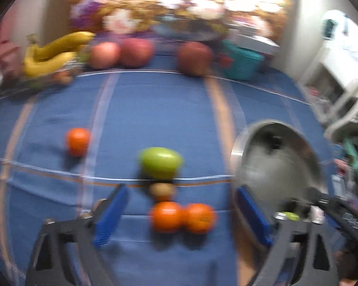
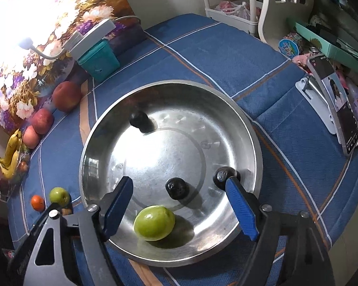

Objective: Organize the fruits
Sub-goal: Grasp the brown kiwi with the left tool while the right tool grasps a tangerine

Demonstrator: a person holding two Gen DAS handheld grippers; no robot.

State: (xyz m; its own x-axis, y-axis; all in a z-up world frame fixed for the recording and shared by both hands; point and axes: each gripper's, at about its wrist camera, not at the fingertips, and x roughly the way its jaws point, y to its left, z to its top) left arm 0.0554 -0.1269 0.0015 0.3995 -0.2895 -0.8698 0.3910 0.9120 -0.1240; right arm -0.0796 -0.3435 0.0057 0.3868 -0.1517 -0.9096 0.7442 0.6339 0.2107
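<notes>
**Right wrist view: a green fruit lies in the steel bowl, more fruit waits on the cloth**

Right wrist view looks down into a wide stainless-steel bowl [image 2: 248, 128] on a blue checked tablecloth [image 2: 226, 54]. The right gripper [image 2: 179, 207] hangs over the bowl's near side with its blue-padded jaws spread wide and nothing between them. Just ahead of the jaws a green fruit [image 2: 154, 222] rests on the bowl's floor near the near rim. Three small dark fruits share the bowl: one near the middle [image 2: 176, 187], one by the right wall [image 2: 223, 175] partly hidden behind the right finger, one at the far left [image 2: 140, 120].

Left wrist view is blurred. The left gripper [image 1: 182, 217] is also spread wide and empty, low over the cloth. Between its fingers lie two oranges [image 1: 182, 217] touching side by side, a small brown fruit [image 1: 163, 190] (too blurred to name) just beyond them, and a second green fruit [image 1: 161, 162] beyond that. A lone orange [image 1: 78, 141] sits apart to the left. Along the far edge stand bananas [image 1: 57, 52], three reddish apples [image 1: 104, 54] and a teal container [image 1: 241, 63].
</notes>
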